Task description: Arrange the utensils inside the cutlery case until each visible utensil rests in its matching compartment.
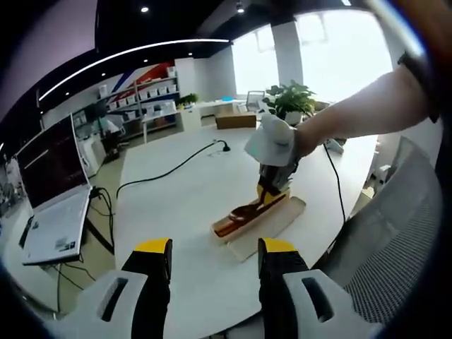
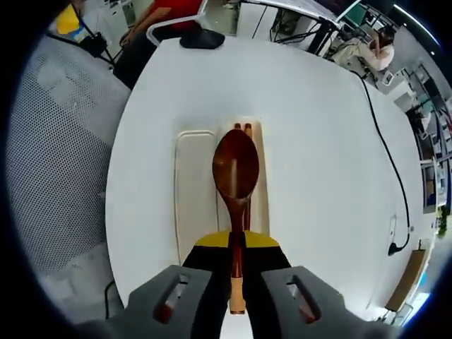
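A dark brown wooden spoon point(image 2: 235, 168) is pinched by its handle in my right gripper point(image 2: 236, 244), which is shut on it. The spoon's bowl hangs over the beige cutlery case point(image 2: 194, 191) on the white table. Beneath it a pair of brown chopsticks point(image 2: 247, 128) lies in the case's right-hand slot; the left-hand part is bare. In the left gripper view the right gripper point(image 1: 272, 185), held by a gloved hand, stands over the case point(image 1: 279, 222) with the spoon point(image 1: 244, 212). My left gripper point(image 1: 215, 256) is open, well short of the case.
An open laptop point(image 1: 53, 205) sits at the table's left, with a black cable point(image 1: 169, 168) running across the top. A mesh chair point(image 1: 395, 240) stands close by the case. A potted plant point(image 1: 293, 99) is behind. A seated person point(image 2: 169, 10) is beyond the table's far edge.
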{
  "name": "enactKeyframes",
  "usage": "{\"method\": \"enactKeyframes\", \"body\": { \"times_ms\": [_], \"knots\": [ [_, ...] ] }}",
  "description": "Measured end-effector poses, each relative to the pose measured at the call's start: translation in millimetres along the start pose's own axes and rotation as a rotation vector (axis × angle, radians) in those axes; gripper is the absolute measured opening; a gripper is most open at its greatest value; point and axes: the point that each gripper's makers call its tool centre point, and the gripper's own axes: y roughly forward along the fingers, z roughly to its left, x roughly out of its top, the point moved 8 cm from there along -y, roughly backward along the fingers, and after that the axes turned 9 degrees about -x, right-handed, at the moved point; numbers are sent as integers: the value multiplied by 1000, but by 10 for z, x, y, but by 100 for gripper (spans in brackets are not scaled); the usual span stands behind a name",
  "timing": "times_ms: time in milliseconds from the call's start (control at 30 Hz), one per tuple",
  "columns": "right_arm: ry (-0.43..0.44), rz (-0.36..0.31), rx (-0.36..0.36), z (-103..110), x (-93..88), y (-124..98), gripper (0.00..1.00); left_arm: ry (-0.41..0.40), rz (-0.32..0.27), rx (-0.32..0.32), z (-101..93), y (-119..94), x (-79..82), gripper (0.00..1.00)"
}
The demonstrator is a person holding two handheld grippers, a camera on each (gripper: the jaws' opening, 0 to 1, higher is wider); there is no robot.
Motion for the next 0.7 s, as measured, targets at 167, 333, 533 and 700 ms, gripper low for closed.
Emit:
{"method": "enactKeyframes", "body": {
  "times_ms": [167,333,533,700],
  "knots": [
    [-16,4,4,-23,27,64,0,-1,3,4,24,0,-2,50],
    [-31,14,14,-47,31,138,0,-6,1,-1,29,-2,-5,50],
    [-31,18,25,-26,58,193,0,-11,4,-2,28,-4,-15,50],
    [-39,22,36,-14,61,229,0,-11,12,-4,22,0,-22,50]
  ]
}}
